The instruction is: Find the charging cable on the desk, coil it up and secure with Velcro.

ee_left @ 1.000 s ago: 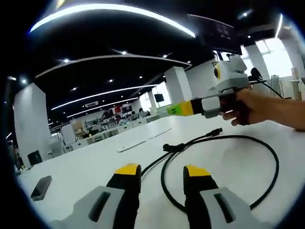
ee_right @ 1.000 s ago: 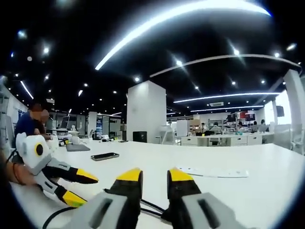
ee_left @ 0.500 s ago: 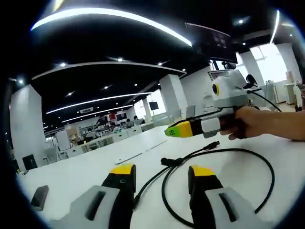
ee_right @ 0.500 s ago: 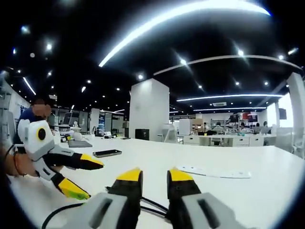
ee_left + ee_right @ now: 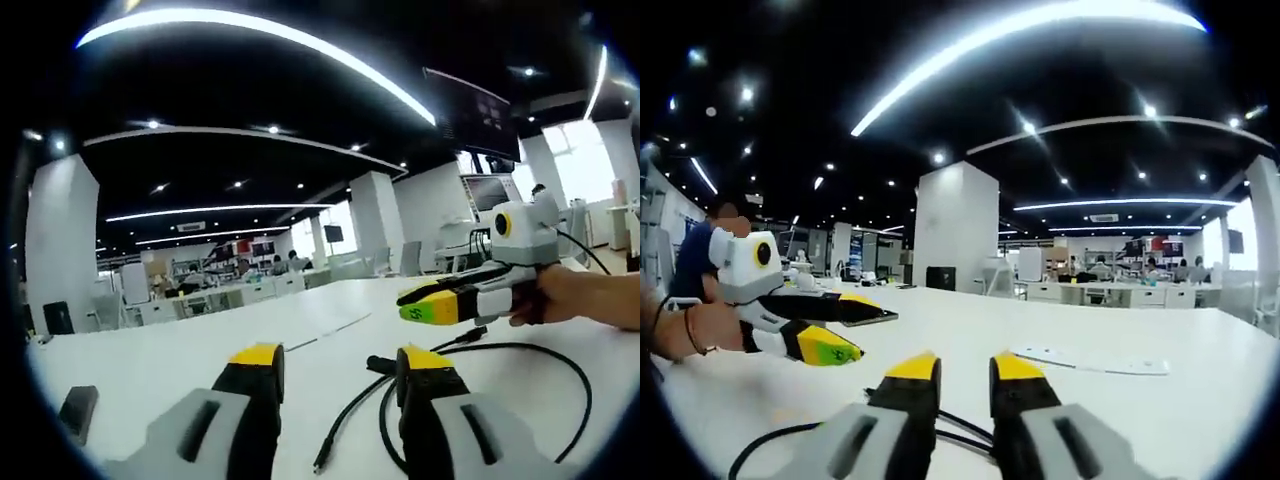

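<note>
In the left gripper view the left tool [image 5: 335, 365] rises from the bottom with its two yellow-tipped jaws apart and nothing between them. It hangs low over the white desk [image 5: 180, 350]. The black cable [image 5: 470, 350] lies loose on the desk just ahead of the tool, towards the desk's right part: one run curves in a wide open loop to the right, and a second run passes between the jaws' line towards the near edge, ending in a free plug [image 5: 318, 466]. A thicker dark knot or connector [image 5: 381, 364] sits where the runs meet, just beside the right jaw's tip. The right tool [image 5: 425, 303] comes in from the right, held in a hand [image 5: 570, 297], above the cable and clear of the desk; its yellow-green tips look close together, and nothing is gripped. A dark phone [image 5: 76, 410] lies well apart at the desk's left side, and a thin flat strip [image 5: 325, 330] lies further back.

In the right gripper view the right tool [image 5: 958, 370] stands with its jaws a little apart, empty, and the cable [image 5: 800, 440] runs on the desk [image 5: 1160, 400] under and beside them. The left tool [image 5: 845, 330], jaws spread, hangs to the left in a hand [image 5: 680, 330]. A phone [image 5: 872, 318] lies behind it, and a white sheet [image 5: 1080, 360] lies to the right.
</note>
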`<state>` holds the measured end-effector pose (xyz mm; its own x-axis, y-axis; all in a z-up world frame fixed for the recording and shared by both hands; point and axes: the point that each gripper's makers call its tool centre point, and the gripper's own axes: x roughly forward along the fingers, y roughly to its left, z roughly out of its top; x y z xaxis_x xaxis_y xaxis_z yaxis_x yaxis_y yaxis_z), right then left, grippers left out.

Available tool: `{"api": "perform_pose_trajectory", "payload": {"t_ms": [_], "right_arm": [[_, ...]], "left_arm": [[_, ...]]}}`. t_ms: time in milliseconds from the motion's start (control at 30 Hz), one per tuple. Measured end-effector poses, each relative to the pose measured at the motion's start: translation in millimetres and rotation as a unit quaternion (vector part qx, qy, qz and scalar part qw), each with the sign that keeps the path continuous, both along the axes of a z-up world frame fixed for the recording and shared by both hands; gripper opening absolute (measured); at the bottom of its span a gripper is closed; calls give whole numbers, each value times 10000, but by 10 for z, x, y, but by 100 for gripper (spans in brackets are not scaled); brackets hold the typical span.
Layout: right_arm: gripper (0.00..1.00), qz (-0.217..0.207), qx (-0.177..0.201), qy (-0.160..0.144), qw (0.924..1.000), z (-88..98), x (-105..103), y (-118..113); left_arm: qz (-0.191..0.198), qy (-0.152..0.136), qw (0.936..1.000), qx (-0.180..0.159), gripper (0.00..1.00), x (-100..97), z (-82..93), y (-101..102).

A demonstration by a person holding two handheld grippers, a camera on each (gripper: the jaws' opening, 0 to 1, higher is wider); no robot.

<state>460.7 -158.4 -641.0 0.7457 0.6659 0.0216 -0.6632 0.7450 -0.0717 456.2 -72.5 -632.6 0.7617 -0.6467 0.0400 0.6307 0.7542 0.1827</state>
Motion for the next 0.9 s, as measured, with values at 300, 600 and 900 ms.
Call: {"api": "perform_pose_trajectory", "payload": {"t_ms": [300,600,900], "right_arm": [[21,27,15,-16,10000,16,-7,7],[22,38,-36,-82,10000,33,-15,14],[22,59,-53,-75,9999,9,-18,32]], "left_arm": [[31,-123,9998,-172,45,109,85,84],[86,-150,9994,-315,46,117,114,200],[77,-82,9987,-503,46,120,75,218]]}}
